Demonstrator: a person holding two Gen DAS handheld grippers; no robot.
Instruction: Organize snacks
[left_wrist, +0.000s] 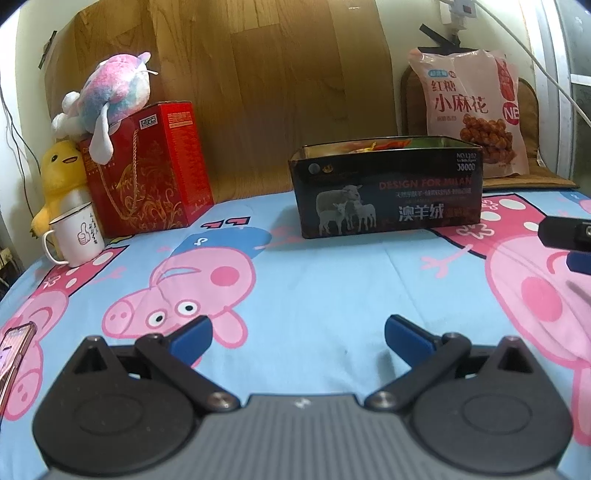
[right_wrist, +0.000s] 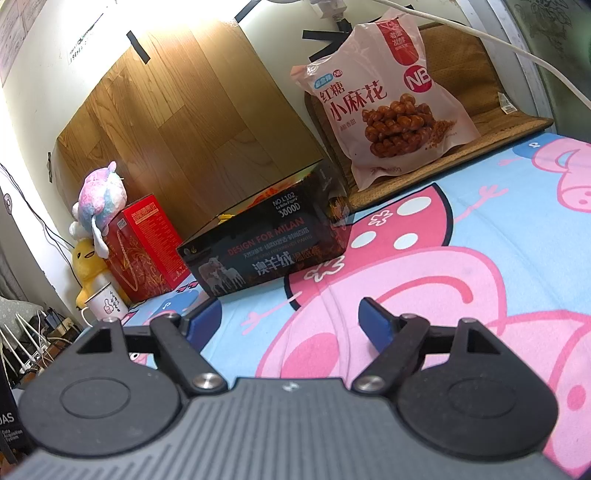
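Along the far edge of the bed (left_wrist: 314, 295), against the wood-grain board (left_wrist: 258, 74), stood the dark open box (left_wrist: 388, 192) printed with sheep, with snack wrappers showing above its rim. Behind it toward the far right corner, a pink bag of twisted dough snacks (left_wrist: 476, 107) leaned upright on a brown mat (left_wrist: 528, 177). Toward the far left corner sat a red gift box (left_wrist: 155, 166) with a pastel plush toy (left_wrist: 107, 96) on top, a yellow duck plush (left_wrist: 59, 173) beside it and a white mug (left_wrist: 77, 236) in front. A phone (left_wrist: 14, 350) lay at the left edge. The cartoon-pig sheet between me and the box was bare.

My left gripper (left_wrist: 297, 334) hung low over the sheet, tilted down, its blue pads spread wide with nothing between them. My right gripper (right_wrist: 291, 319) hovered to the box's right, angled toward it, its pads also wide apart and empty; one tip showed at the right edge of the left view.
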